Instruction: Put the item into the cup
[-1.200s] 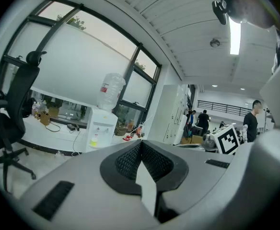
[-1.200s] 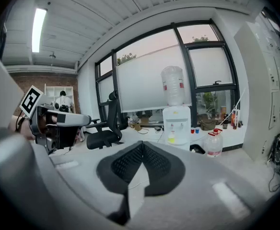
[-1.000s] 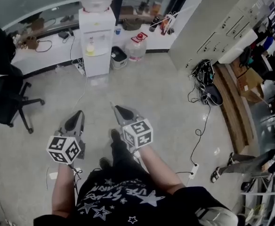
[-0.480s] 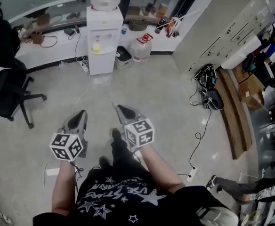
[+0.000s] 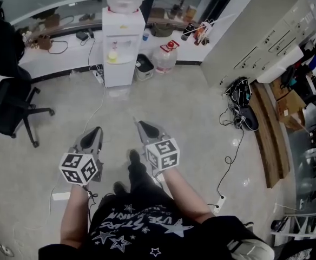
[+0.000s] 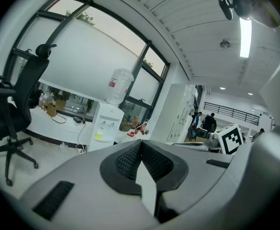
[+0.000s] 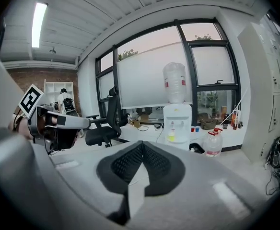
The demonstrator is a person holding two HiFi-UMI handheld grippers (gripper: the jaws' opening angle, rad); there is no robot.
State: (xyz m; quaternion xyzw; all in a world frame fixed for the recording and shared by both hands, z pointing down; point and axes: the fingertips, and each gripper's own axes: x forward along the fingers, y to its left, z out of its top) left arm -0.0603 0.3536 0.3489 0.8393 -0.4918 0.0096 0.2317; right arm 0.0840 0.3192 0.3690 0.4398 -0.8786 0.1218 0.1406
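Two grippers: left gripper (image 5: pixel 94 132) and right gripper (image 5: pixel 142 127), each grey with a black-and-white marker cube, held low in front of the person's black star-printed shirt (image 5: pixel 136 229).
Jaw state: both pairs are pressed together at the tips with nothing between them, as each gripper view confirms.
Underfoot: pale grey polished floor (image 5: pixel 190 118); no work surface nearby.
Beyond: white water dispenser with a clear bottle on top (image 5: pixel 124 45); clear jug with a red cap (image 5: pixel 166 58); black wheeled office chair (image 5: pixel 9 110); tangle of black cables (image 5: pixel 238 99) beside beige cabinets (image 5: pixel 255 37).
Task things: neither cup nor item shows in any view.
Change: over the last second the head view has drifted slightly, the grippers have kept much the same pose, and a passer-by at the right edge has gone.
Reading: task judged not begun; the cup and item must first be found.
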